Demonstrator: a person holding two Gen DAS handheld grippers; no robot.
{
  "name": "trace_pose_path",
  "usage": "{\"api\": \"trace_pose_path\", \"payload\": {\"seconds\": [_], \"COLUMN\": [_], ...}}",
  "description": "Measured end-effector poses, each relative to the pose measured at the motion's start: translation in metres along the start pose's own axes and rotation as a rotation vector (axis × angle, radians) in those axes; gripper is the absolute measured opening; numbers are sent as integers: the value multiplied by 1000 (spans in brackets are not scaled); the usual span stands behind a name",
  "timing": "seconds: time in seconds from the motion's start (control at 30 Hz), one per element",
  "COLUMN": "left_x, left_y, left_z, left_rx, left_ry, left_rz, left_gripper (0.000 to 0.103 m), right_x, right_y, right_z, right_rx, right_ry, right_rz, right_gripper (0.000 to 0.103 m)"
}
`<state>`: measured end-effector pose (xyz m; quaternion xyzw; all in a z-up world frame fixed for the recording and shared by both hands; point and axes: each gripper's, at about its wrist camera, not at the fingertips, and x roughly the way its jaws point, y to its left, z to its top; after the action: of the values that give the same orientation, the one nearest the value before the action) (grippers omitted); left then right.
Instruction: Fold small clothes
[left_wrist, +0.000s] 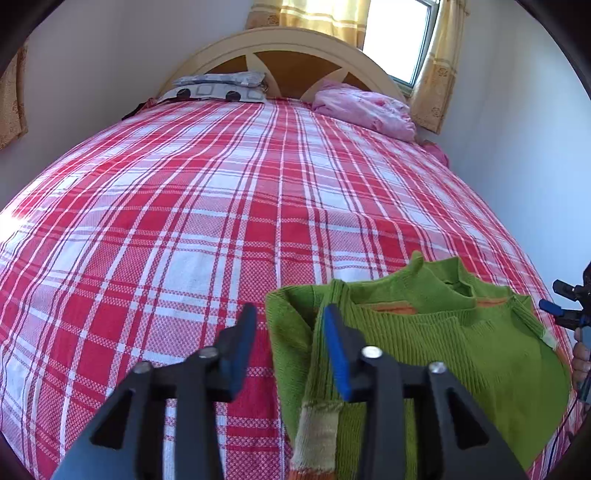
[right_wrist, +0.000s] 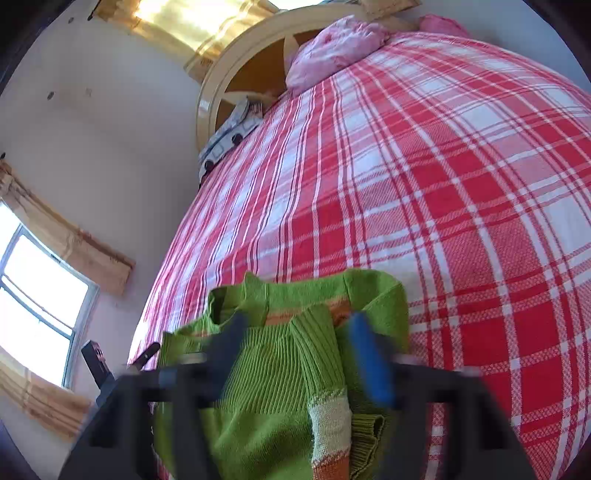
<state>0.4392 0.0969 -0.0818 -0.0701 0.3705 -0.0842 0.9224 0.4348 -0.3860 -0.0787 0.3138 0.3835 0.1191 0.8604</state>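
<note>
A small ribbed green knitted sweater with orange stripes and a pale cuff (left_wrist: 443, 332) lies on the bed, on a red-and-white plaid woven bedspread (left_wrist: 184, 221), close to the bed's near edge and toward its right side as the left wrist view shows it. The sweater is partly folded: a sleeve with its pale and orange cuff lies over the body, and the collar points toward the headboard.

The left gripper (left_wrist: 291, 347) hangs just above the sweater's left border. Its jaws stand apart and hold nothing; the black finger is over bare bedspread, and the blue-padded finger (left_wrist: 338, 354) is over the folded sleeve.

The right gripper (right_wrist: 299, 354) is seen blurred in its own view, above the sweater (right_wrist: 266, 369). Its jaws are spread wide, with the ribbed body of the sweater showing in the gap, and the pads press on nothing that I can tell. In the left wrist view this gripper shows at the right edge of the bed (left_wrist: 569, 306), beside the sweater's far shoulder, with part of a hand (left_wrist: 581, 356) behind it.

At the head of the bed stands a cream arched wooden headboard with brown panels (left_wrist: 280, 55). Against it lie a flat grey-and-white patterned pillow (left_wrist: 218, 88) near the left corner and a crumpled pink cloth bundle (left_wrist: 365, 107) near the right corner. Behind the headboard a bright window with yellow curtains (left_wrist: 399, 33) is set in the pale wall.
</note>
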Motion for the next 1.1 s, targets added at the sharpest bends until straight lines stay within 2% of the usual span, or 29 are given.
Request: {"api": "trace_pose_path", "payload": {"seconds": [0.03,0.17,0.23,0.27,0.33,0.4,0.47,0.5,0.53,0.57,0.6,0.7,0.77,0.93,1.03,1.1], "left_x": [-2,-5,-2,0,3,7,12,15,18,22,24,18,2,-15,-7,12], "left_y": [0,-5,-10,-13,-19,-25,-27,-28,-28,-29,-30,-33,-29,-15,-3,3], "left_z": [1,5,5,4,-1,-5,-6,-7,-7,-7,-6,-4,2,15,19,18], "left_rx": [1,31,61,85,139,175,186,188,188,195,202,224,203,139,75,34], "left_ry": [0,0,20,34,41,50,61,70,77,84,94,61,-1,-54,-53,-13], "left_rz": [-14,-23,-44,-41,-22,-23,-37,-43,-44,-44,-47,-43,-69,-73,-45,-37], "left_gripper": [58,60,60,60,59,58,50,48,35,16,8,4,4,4,4,4], "right_x": [1,7,15,22,38,48,55,56,57,57,56,47,35,14,18,32], "right_y": [1,16,29,36,47,49,48,46,46,46,45,48,51,58,54,46], "right_z": [-1,-1,-7,-11,-23,-30,-34,-35,-36,-36,-35,-31,-26,-9,-1,3], "right_rx": [-13,-74,-147,-198,-303,-361,-391,-402,-413,-421,-421,-435,-434,-393,-354,-322], "right_ry": [6,27,66,101,162,191,205,206,203,199,197,157,113,2,-15,7], "right_rz": [-1,-11,-52,-88,-225,-301,-326,-349,-373,-388,-384,-380,-365,-319,-306,-313], "right_gripper": [77,77,77,77,70,62,56,45,37,21,10,8,8,8,8,8]}}
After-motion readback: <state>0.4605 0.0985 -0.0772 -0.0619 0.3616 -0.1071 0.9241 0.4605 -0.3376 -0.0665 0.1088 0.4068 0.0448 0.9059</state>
